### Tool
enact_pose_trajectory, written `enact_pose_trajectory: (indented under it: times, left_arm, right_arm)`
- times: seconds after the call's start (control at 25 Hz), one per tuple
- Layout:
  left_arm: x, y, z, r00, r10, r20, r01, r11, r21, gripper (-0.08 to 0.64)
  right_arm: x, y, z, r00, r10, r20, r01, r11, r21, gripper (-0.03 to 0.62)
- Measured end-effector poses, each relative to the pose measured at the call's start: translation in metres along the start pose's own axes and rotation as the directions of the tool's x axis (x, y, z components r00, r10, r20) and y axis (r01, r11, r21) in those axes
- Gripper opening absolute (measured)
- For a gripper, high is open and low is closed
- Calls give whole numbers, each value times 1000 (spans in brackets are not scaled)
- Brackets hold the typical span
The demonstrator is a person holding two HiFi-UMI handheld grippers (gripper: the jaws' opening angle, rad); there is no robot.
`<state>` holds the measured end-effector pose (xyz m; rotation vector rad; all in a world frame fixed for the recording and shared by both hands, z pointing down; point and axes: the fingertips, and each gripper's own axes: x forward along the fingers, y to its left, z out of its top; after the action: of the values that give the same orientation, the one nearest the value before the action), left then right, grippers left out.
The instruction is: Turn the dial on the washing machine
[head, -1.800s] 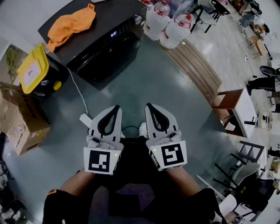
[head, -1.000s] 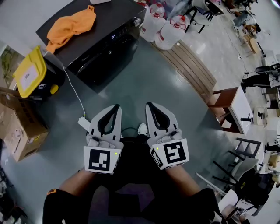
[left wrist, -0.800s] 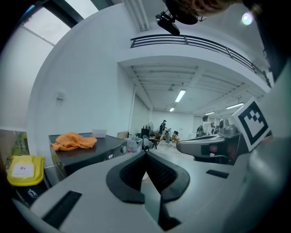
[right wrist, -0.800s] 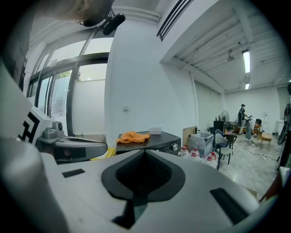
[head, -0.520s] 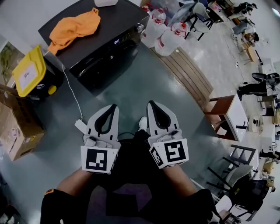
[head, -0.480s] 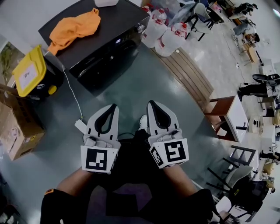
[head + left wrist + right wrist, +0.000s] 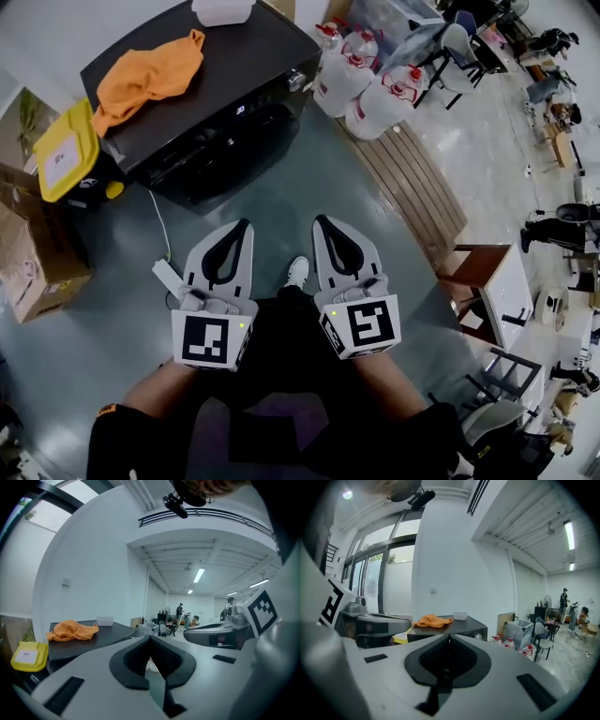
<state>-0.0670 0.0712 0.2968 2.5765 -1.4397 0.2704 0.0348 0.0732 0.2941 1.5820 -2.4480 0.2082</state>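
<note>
The black washing machine stands a couple of steps ahead of me on the floor. Its small silver dial is at the right end of the front panel. The dial also shows in the right gripper view, just past the jaw tips. My left gripper and right gripper are held side by side at waist height, far short of the machine. Both are shut and hold nothing. In the left gripper view the shut left gripper points towards the machine's top.
An orange cloth and a white container lie on the machine's top. A yellow-lidded bin and cardboard boxes stand to its left. Water jugs and a wooden bench are on the right. A power strip lies on the floor.
The washing machine has drawn nearer in the head view and more of its top shows. Both grippers have stayed shut and side by side.
</note>
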Motion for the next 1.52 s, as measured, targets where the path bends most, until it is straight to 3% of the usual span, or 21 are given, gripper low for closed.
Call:
enact_pose_trajectory:
  times: [0.36,0.64,1.04,1.32,1.52]
  left_arm:
    - [69,-39,15,990,143,-8,-143,990,-2,14]
    - [94,-42,14,978,206,-34,-206,979,-10,14]
    - [150,-22,9,983,162,-83,-165,986,-30,14]
    - [182,13,9,985,143,-96,-147,989,-37,14]
    - [192,47,4,982,151,-111,-157,987,-46,14]
  right_arm:
    - [24,-77,-9,985,170,-14,-170,985,-27,17]
    - [44,-111,-14,980,197,-31,-198,980,-34,17]
    - [92,-133,-22,978,184,-100,-190,980,-63,17]
    - [144,-140,-19,976,170,-133,-181,981,-73,21]
    - [181,-141,-17,977,156,-149,-169,982,-81,76]
